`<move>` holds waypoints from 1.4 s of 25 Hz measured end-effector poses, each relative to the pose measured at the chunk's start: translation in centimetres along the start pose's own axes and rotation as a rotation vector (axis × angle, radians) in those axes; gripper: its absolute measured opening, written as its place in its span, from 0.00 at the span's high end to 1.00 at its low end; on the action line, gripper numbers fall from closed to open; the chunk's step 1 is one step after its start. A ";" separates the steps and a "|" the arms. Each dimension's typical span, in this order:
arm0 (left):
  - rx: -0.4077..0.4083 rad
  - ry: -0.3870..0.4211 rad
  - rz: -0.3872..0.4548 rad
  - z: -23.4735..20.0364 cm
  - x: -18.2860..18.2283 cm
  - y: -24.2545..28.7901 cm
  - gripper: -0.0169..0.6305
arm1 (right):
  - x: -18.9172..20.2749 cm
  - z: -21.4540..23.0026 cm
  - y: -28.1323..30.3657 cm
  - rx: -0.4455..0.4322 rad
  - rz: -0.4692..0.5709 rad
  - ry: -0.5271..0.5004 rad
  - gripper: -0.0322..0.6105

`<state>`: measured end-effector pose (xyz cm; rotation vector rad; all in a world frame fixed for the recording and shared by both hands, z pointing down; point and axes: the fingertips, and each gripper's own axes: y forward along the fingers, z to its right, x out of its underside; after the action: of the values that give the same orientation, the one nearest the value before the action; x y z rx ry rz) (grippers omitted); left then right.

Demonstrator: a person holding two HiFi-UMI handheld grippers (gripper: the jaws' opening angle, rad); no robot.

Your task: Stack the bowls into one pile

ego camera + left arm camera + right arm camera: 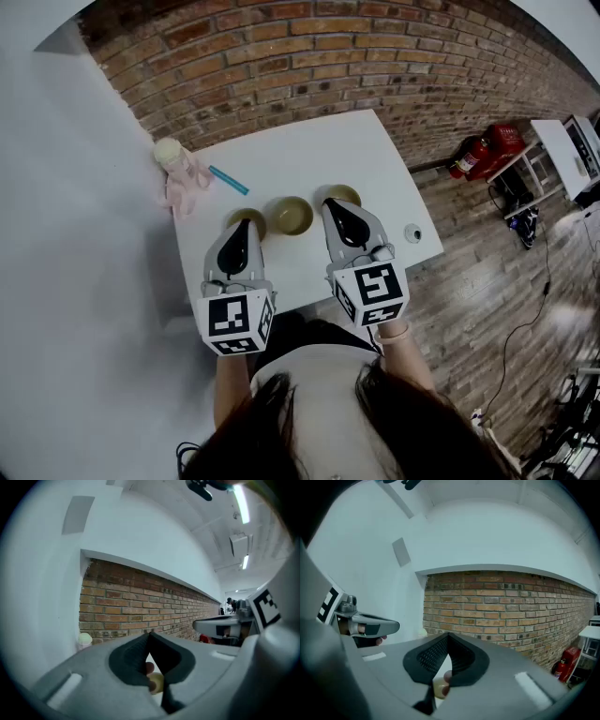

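Three tan bowls stand in a row near the front of the white table (309, 141). The middle bowl (292, 216) shows whole. My left gripper (246, 225) hangs over the left bowl (259, 221) and hides most of it. My right gripper (330, 202) covers the near side of the right bowl (349, 195). Both point nearly level. In the left gripper view the left gripper (149, 634) has its jaws met at the tip, nothing between them, a bowl (156, 682) below. The right gripper (448, 637) is shut likewise, above a bowl (439, 687).
A pale doll (178, 169) and a blue pen (228, 179) lie at the table's left side. A small white round object (412, 232) sits near the right front corner. A brick wall runs behind the table, and a red fire extinguisher (480, 155) stands on the floor at right.
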<state>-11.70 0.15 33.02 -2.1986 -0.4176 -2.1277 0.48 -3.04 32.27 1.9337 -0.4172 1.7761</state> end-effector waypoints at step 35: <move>-0.102 -0.052 0.001 -6.0 1.2 1.6 0.97 | 6.3 -3.5 6.8 -0.142 -0.204 0.023 0.94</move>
<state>-17.15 -2.53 34.70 -2.3124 -0.3174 -2.1413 -5.39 -6.27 39.63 1.7881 -0.3161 1.5933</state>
